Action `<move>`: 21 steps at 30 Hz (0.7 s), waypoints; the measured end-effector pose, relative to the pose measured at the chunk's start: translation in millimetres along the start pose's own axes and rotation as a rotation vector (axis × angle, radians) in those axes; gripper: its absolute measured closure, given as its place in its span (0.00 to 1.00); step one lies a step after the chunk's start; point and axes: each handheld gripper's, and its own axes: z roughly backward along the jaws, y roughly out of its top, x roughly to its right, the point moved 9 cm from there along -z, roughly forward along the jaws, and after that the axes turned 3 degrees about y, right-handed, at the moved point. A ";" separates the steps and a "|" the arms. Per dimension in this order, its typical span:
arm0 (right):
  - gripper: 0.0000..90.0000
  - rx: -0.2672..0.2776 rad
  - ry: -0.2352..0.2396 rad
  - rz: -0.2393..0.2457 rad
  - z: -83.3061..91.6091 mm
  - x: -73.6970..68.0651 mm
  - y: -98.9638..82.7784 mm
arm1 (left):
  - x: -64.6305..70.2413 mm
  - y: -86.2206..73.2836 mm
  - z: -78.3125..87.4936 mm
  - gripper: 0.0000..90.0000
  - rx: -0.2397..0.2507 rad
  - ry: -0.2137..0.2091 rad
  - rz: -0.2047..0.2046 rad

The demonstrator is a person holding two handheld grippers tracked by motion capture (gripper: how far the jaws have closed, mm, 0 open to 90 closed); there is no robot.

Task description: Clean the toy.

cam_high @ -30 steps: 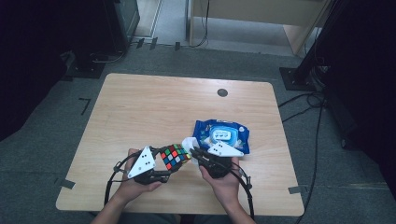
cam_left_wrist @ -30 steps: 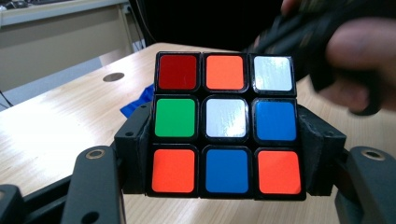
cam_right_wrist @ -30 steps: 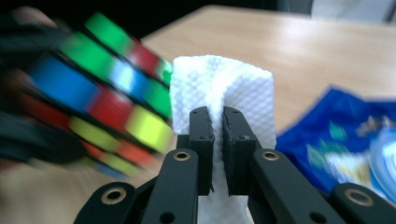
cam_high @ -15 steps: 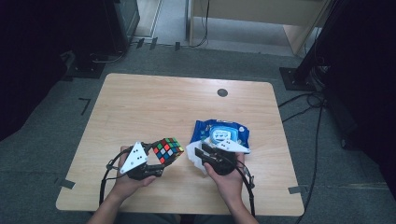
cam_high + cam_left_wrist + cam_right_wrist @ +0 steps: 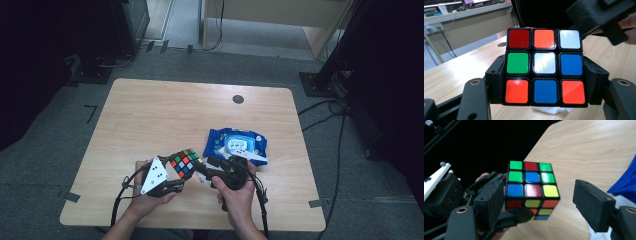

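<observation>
the blue wipes pack [image 5: 236,143] lies on the wooden surface [image 5: 160,115], its white lid flap shut; its print is too small to read. just beside it, the cube [image 5: 183,162] hangs above the surface's near edge, clamped in the left tongs [image 5: 172,172]. the right tongs [image 5: 210,167] have just been opening, jaws wide on either side of the cube, pads clear of it.
</observation>
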 end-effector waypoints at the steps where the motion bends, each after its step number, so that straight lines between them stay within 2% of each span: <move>1: 0.29 -0.006 0.007 -0.008 -0.9 -0.8 -0.8 | 2.3 0.1 -0.7 0.38 0.000 0.004 -0.012; 5: 0.30 -0.022 0.026 -0.012 -6.9 -3.9 -5.2 | 10.7 1.8 -2.8 0.38 0.007 0.012 -0.039; 7: 0.32 -0.031 0.016 -0.010 -9.6 -2.2 -7.6 | 13.6 3.1 -2.9 0.38 0.014 0.015 -0.048; 11: 0.36 -0.028 0.048 -0.029 -11.6 -1.4 -10.0 | 14.3 4.0 -2.5 0.38 0.023 0.017 -0.041; 13: 0.38 -0.025 0.084 -0.051 -9.9 -1.8 -8.3 | 13.6 4.2 -2.3 0.38 0.027 0.004 -0.024; 16: 0.39 -0.044 0.081 -0.066 -9.2 0.8 -9.0 | 14.2 1.5 -4.4 0.38 0.011 -0.007 -0.025; 21: 0.39 -0.083 0.081 -0.063 -8.1 6.0 -9.1 | 16.5 -1.5 -6.9 0.36 -0.001 -0.021 -0.043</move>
